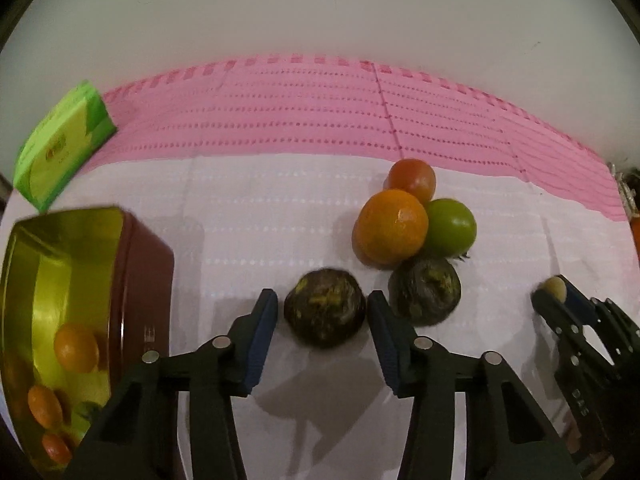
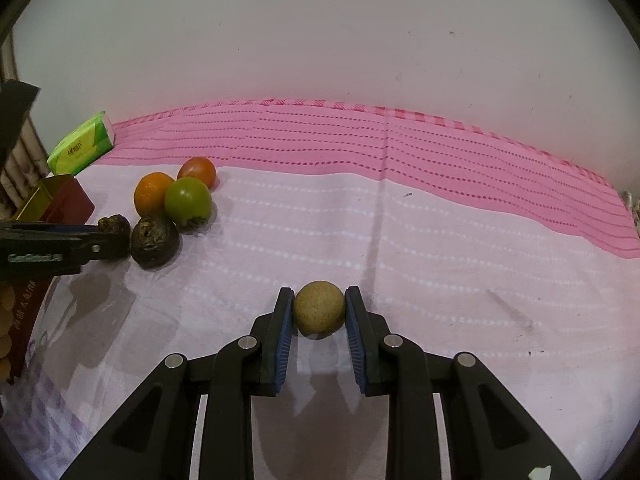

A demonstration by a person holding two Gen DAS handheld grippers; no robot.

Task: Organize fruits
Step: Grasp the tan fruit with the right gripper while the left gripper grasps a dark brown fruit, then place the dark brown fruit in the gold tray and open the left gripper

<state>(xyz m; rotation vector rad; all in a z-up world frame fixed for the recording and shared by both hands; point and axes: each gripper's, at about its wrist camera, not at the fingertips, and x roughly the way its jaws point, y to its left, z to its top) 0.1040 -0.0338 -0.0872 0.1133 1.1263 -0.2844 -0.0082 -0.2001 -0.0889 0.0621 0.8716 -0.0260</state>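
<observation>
Fruits: left tool (image 1: 322,312) spread round wrinkled dark fruit (image 1: 325,307), right tool (image 2: 319,312) pinching tan ball-fruit (image 2: 318,308), underside hidden.

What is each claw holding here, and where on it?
Right claw: tan ball, pinched at its sides. Left claw: straddles a dark fruit; grip cannot be told.

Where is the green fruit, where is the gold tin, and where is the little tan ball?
green fruit (image 1: 451,227), left wrist view, middle of its shiny skin.
gold tin (image 1: 60,264), left wrist view, its inner gold wall.
tan ball (image 2: 318,309), right wrist view, its middle, between the right jaws.
</observation>
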